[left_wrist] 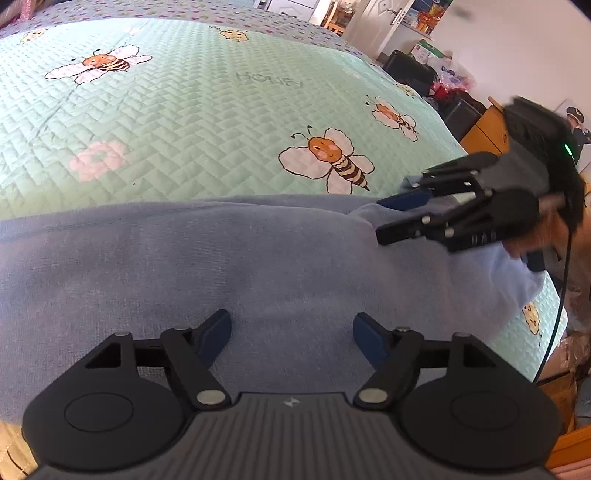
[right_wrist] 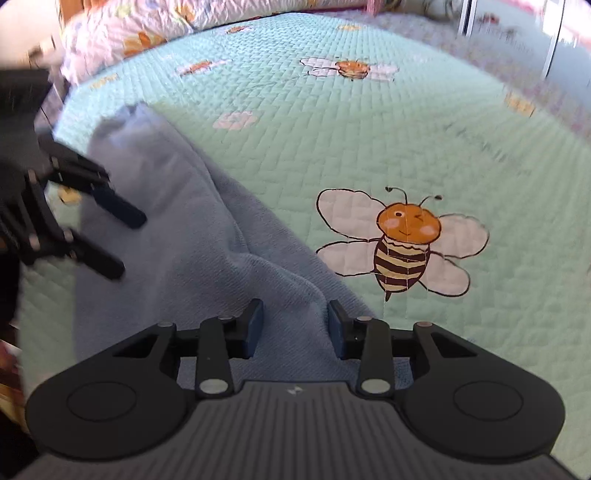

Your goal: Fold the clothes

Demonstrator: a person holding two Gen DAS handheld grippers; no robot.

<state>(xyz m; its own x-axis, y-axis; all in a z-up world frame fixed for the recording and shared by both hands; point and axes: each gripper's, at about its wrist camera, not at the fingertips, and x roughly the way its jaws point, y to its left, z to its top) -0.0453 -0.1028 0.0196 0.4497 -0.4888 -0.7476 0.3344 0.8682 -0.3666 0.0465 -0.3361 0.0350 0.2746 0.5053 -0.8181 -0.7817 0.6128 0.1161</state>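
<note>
Both tools' jaws stand apart over blue garment (left_wrist: 221, 266).

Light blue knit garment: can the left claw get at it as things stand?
Probably yes. The left claw is open right over the light blue knit garment on the mint quilted bee-print bedspread, with nothing between them; the right claw works the far edge.

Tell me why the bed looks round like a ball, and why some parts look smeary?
Left wrist view: the fisheye lens bends the bee quilt into a dome; the blue garment is sharp, but the right gripper and the person's hand behind it smear. Right wrist view: the same bulge, the far quilt and pillow blur, and the left gripper is fuzzy.
</note>
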